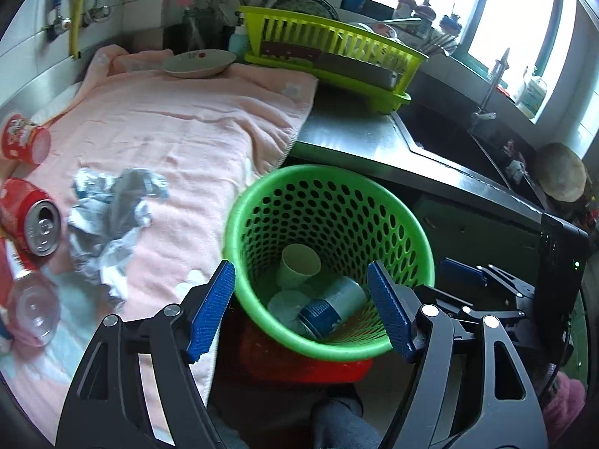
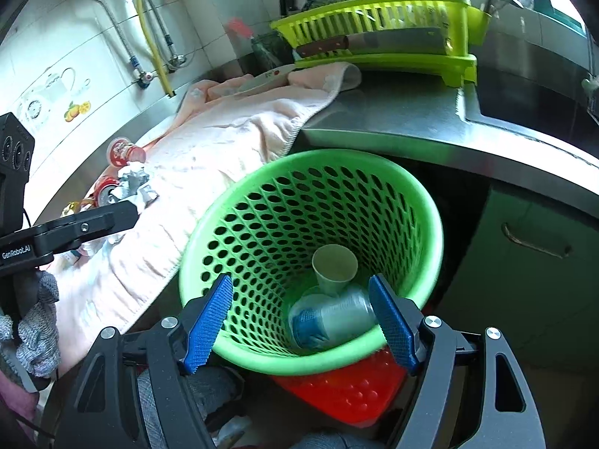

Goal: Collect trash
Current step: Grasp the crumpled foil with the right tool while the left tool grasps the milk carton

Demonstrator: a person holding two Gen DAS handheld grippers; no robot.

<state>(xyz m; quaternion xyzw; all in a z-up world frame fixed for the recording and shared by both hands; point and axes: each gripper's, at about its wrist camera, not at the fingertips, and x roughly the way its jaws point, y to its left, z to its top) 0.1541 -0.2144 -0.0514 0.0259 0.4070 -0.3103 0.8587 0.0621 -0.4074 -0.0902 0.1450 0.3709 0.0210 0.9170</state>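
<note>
Left wrist view shows my left gripper [image 1: 301, 308] and right gripper [image 2: 299, 321] both spread and empty above the green basket [image 1: 239, 220], holding a paper cup [image 1: 299, 267].

Daylight from window [image 1: 524, 18], blown out | fisheye edges dark, bent | slight blur low-left

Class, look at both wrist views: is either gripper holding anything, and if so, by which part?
Nothing is held. The left gripper and right gripper both stand open above the green basket, with no item between their pads.
</note>
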